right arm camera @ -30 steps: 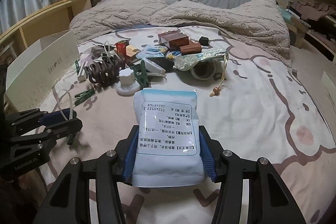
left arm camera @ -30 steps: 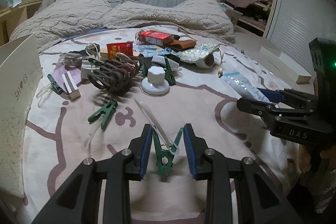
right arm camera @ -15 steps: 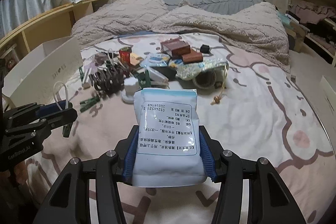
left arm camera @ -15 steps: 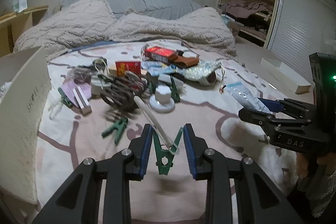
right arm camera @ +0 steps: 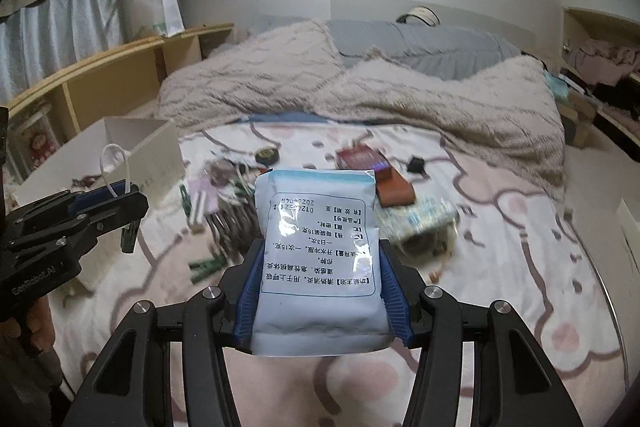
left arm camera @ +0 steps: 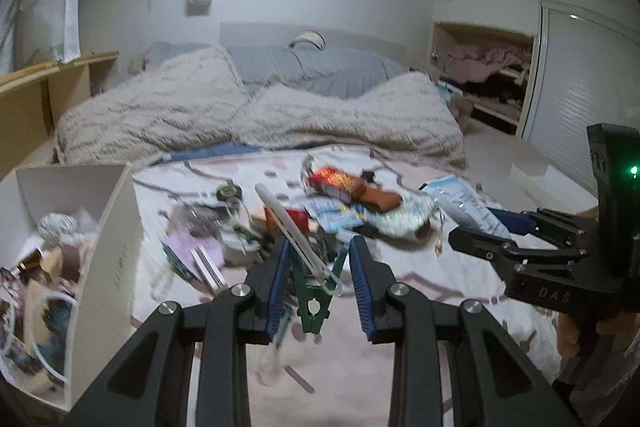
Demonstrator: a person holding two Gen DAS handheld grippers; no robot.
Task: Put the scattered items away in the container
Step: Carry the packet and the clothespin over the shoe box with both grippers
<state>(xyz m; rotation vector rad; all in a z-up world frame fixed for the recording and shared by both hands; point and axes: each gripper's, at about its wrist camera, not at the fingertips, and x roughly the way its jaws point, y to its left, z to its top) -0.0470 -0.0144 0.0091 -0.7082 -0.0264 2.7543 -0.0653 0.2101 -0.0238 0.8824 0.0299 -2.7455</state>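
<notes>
Two grippers are raised above the bed, each loaded. The left gripper (left arm camera: 318, 281) has its jaws clamped on a green clothespin (left arm camera: 314, 301), which in turn pinches a white zip tie (left arm camera: 294, 227) slanting up and to the left. The right gripper (right arm camera: 318, 287) has its jaws squeezing a pale blue printed pouch (right arm camera: 318, 255) held upright, its text upside down to the camera. The white box (left arm camera: 114, 239) stands open at the left edge of the bed, just left of the left gripper, already partly filled with mixed items. Between both grippers and the rumpled beige blanket (left arm camera: 256, 115) lies the scattered pile: a red packet (left arm camera: 334, 181), a brown wallet-like case (right arm camera: 396, 191), a foil wrapper (right arm camera: 420, 219), a dark coiled cable (right arm camera: 234, 221), a loose green clothespin (right arm camera: 206, 265), a pink-and-white booklet (left arm camera: 200, 255) and a small round tape (right arm camera: 267, 155). Motion blur obscures finer detail in the pile. From the right wrist view, the pouch blocks the middle of the pile.
</notes>
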